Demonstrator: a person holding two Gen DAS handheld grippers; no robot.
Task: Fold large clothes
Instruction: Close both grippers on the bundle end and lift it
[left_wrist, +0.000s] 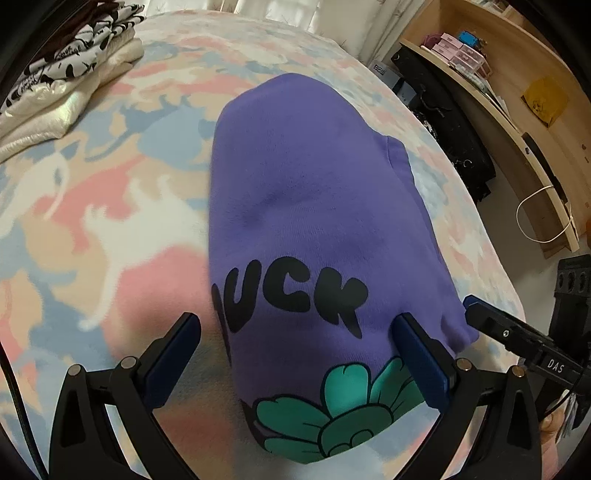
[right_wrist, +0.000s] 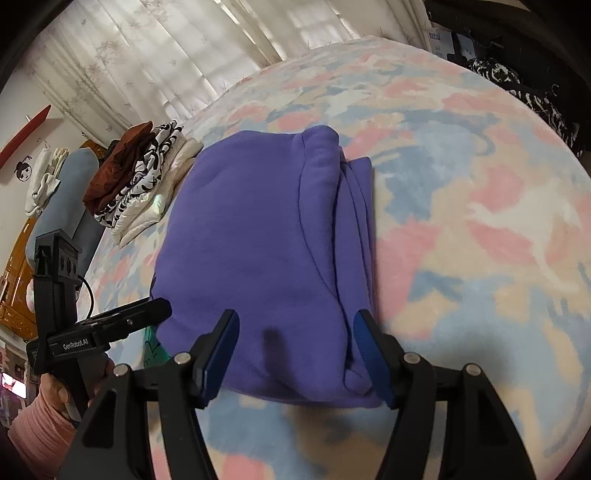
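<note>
A purple sweatshirt (left_wrist: 295, 203) lies folded into a thick rectangle on the bed, with black letters and a green flower print at its near end. My left gripper (left_wrist: 295, 325) is open over that printed end, one finger on the bedcover and the other on the cloth. In the right wrist view the sweatshirt (right_wrist: 258, 229) shows its plain side with layered folds along the right edge. My right gripper (right_wrist: 295, 317) stands open above the near edge, its pads clear of the cloth. Each gripper shows in the other's view: the right gripper (left_wrist: 480, 310) and the left gripper (right_wrist: 159, 306).
The bed has a pastel pink, blue and cream cover (right_wrist: 480, 221). A stack of folded clothes (right_wrist: 136, 177) sits at the far left of the bed (left_wrist: 66, 74). A wooden shelf unit (left_wrist: 498, 92) stands beside the bed. A hand in a pink sleeve (right_wrist: 48, 406) holds the left gripper.
</note>
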